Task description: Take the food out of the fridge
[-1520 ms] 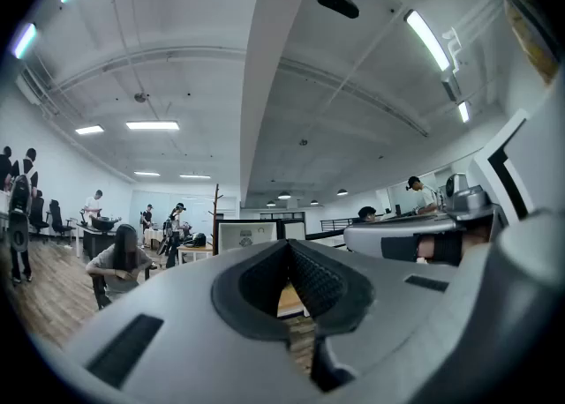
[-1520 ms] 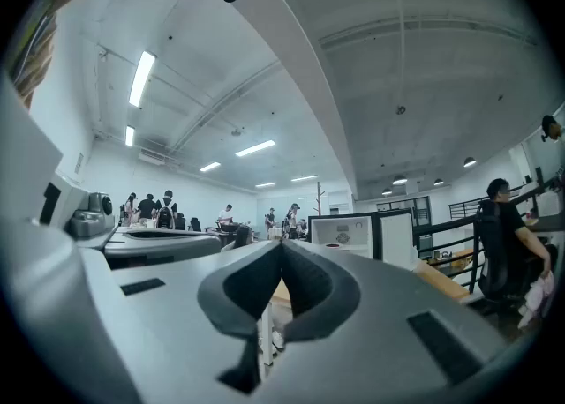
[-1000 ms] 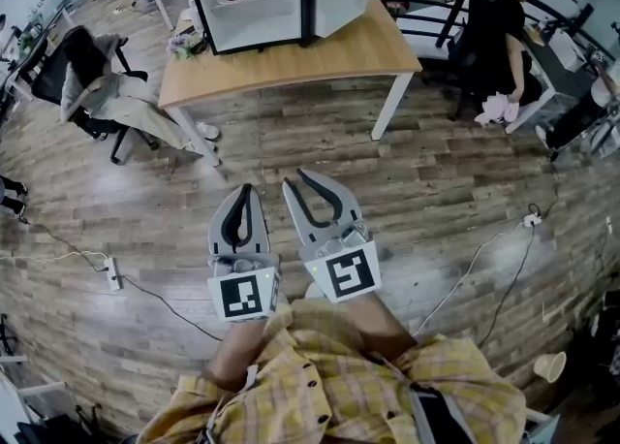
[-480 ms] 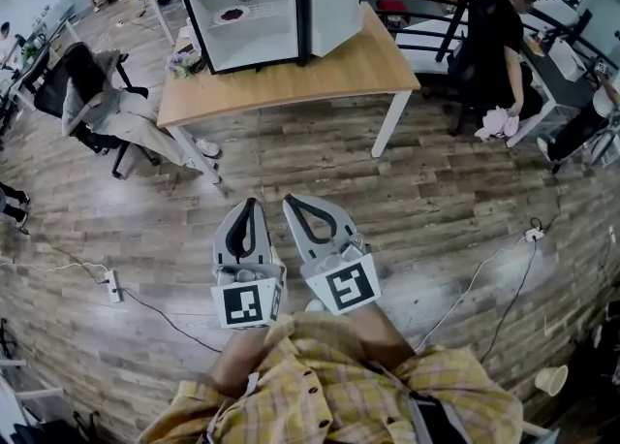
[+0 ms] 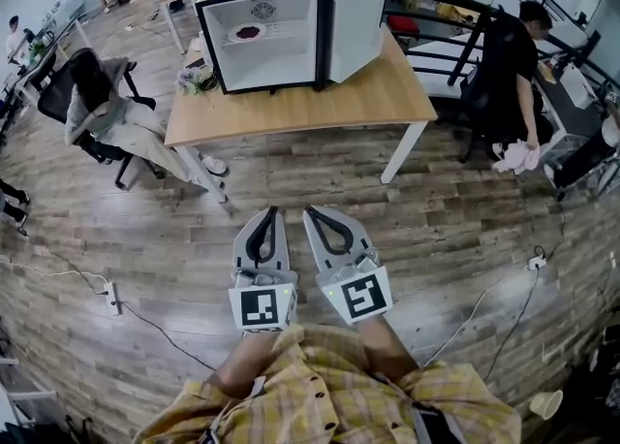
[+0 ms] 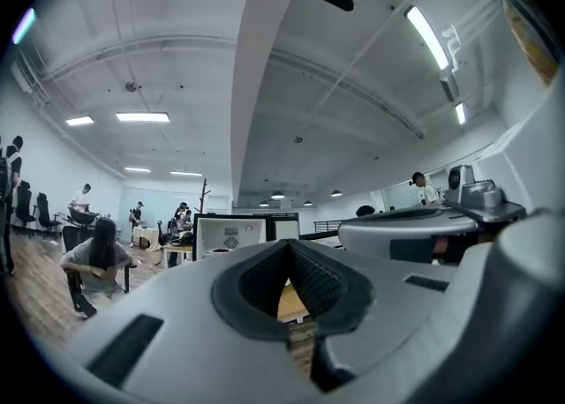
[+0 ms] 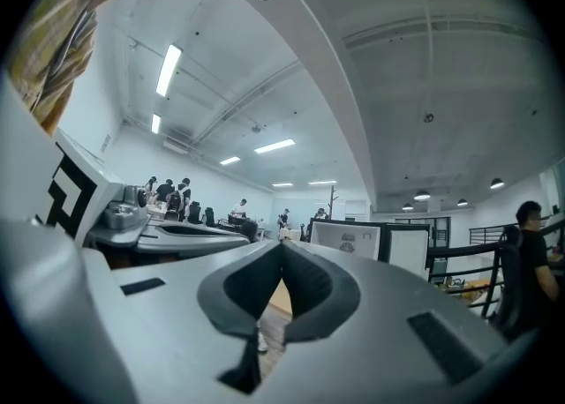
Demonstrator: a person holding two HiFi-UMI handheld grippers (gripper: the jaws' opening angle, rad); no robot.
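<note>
A small black fridge (image 5: 281, 30) stands on a wooden table (image 5: 291, 103) with its door (image 5: 354, 15) swung open to the right. Inside, on the white shelf, a plate of dark red food (image 5: 250, 33) rests. The fridge (image 6: 231, 236) also shows far off in the left gripper view, and the fridge (image 7: 353, 239) again in the right gripper view. Both grippers hover side by side over the floor, well short of the table. My left gripper (image 5: 270, 211) is shut and empty. My right gripper (image 5: 310, 211) is shut with nothing in it.
A person sits in an office chair (image 5: 92, 108) left of the table. Another person (image 5: 509, 54) bends over at the right by black railings. Cables and a power strip (image 5: 111, 299) lie on the wooden floor. A plant (image 5: 192, 79) sits on the table's left corner.
Both grippers have advanced toward the table together, and the fridge and table now appear closer and larger in the head view. The jaws stayed shut.
</note>
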